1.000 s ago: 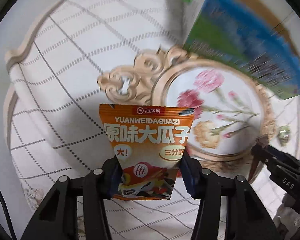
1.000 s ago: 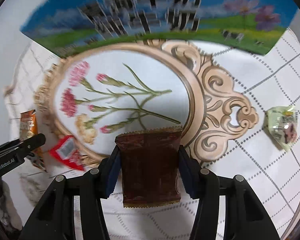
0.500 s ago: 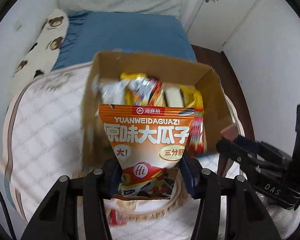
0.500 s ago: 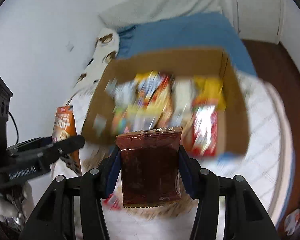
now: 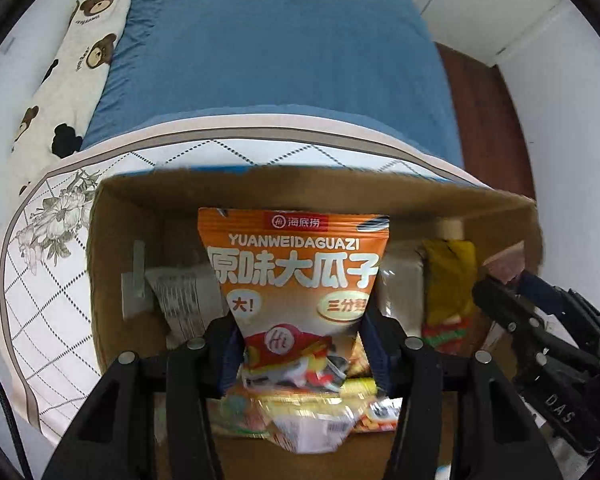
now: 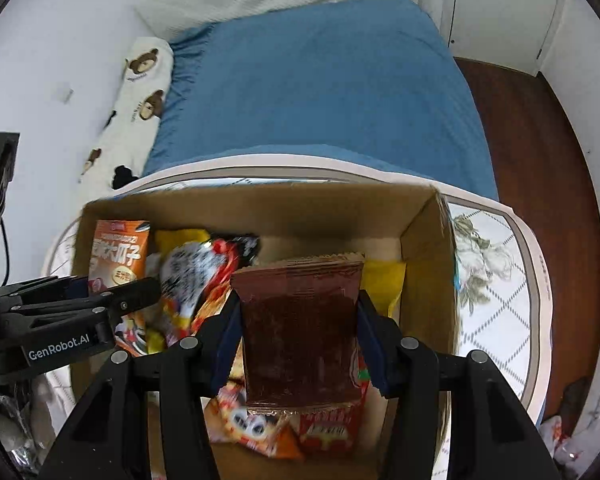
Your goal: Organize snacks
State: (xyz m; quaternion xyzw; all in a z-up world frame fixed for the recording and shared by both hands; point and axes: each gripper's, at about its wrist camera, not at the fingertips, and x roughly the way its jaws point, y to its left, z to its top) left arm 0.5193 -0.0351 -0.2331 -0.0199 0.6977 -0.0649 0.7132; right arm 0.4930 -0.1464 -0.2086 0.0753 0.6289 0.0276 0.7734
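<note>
My left gripper (image 5: pixel 300 354) is shut on an orange sunflower-seed packet (image 5: pixel 296 276) and holds it upright over the open cardboard box (image 5: pixel 112 248). My right gripper (image 6: pixel 298 342) is shut on a dark brown snack packet (image 6: pixel 300 328) and holds it over the same box (image 6: pixel 428 280). The box holds several snack packs, among them a yellow one (image 5: pixel 448 276) and red ones (image 6: pixel 332 428). The left gripper (image 6: pixel 100 300) with its orange packet (image 6: pixel 118 254) shows at the left of the right wrist view. The right gripper's fingers (image 5: pixel 500 300) show at the right of the left wrist view.
The box stands on a round table (image 6: pixel 496 288) with a white patterned cloth (image 5: pixel 40 280). Behind it is a bed with a blue sheet (image 6: pixel 324 92) and a bear-print pillow (image 5: pixel 72 72). Dark wood floor (image 6: pixel 540 160) lies to the right.
Both grippers have swung up from the table top with their packets and moved in over the open box. The box now fills the lower part of both views.
</note>
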